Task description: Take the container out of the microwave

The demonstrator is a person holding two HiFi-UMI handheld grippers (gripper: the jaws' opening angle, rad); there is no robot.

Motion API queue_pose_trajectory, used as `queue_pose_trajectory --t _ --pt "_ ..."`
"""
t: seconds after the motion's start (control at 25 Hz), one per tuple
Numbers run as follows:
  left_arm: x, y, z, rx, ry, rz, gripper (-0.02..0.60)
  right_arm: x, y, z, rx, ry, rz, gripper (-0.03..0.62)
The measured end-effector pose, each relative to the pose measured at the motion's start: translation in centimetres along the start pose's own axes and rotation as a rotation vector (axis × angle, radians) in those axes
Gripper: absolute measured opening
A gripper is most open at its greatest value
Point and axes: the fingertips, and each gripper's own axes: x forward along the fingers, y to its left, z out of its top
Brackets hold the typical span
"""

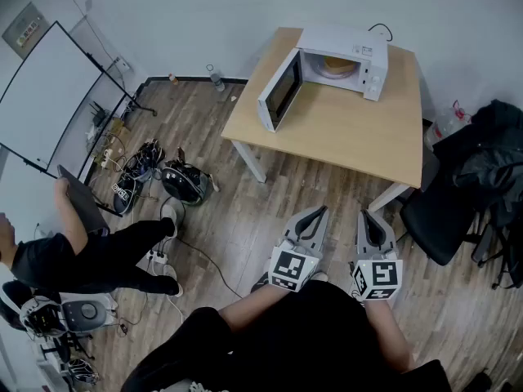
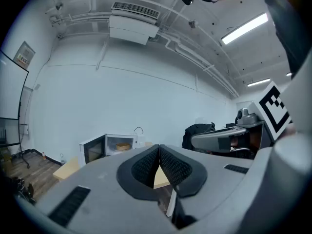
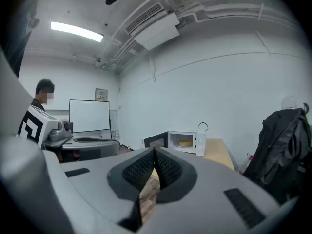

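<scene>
Two grippers are held side by side close to the person's body, above a wooden floor (image 1: 245,219). The left gripper (image 1: 317,212) is seen with its jaws pressed together, the ribbed pads meeting at their tips, and nothing is caught between them. The right gripper (image 1: 365,216), just beside it, is closed in the same way and is likewise empty.

Off to the left of the left gripper, a seated person (image 1: 90,256) in dark clothes is seen low by the floor, and shoes (image 1: 135,178) are scattered just beyond. Off to the right of the right gripper, a black chair (image 1: 433,219) is placed, with a dark jacket (image 1: 490,158) draped behind it.

Ahead of both grippers, and touched by neither, a light wooden table (image 1: 343,133) is found. On its far part a white microwave (image 1: 347,43) is set, with its door (image 1: 279,92) swung wide open toward the left. Inside the cavity the container (image 1: 335,64), a pale yellowish round dish, is seen resting, well apart from both grippers and straight ahead of them.

Far to the left, a whiteboard (image 1: 49,96) is stood near the wall.
</scene>
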Motion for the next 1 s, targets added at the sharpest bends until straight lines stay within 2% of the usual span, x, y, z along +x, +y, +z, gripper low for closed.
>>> queue_pose_trajectory --t 0.12,0.36,0.6,0.8,1.0 --pt "0.1 -0.6 -0.2 0.007 0.007 0.004 0.012 -0.8 -0.6 -0.2 0.030 -0.005 0.010 0.059" --pt "0.4 -1.7 -1.3 0.021 0.040 0.006 0.012 -1.9 -2.5 -1.3 0.197 -0.060 0.029 0.059" --pt "2.4 -2.2 -1.6 0.027 0.046 -0.010 0.012 -2.0 -4.0 -2.2 0.106 -0.027 -0.017 0.059" --pt "4.7 -1.6 -2.0 0.013 0.041 -0.033 0.012 -0.4 -5.2 -3.2 0.101 0.009 -0.045 0.059" --pt "7.8 0.3 -1.7 -0.009 0.034 -0.055 0.012 2.6 -6.7 -2.2 0.084 0.032 -0.065 0.059"
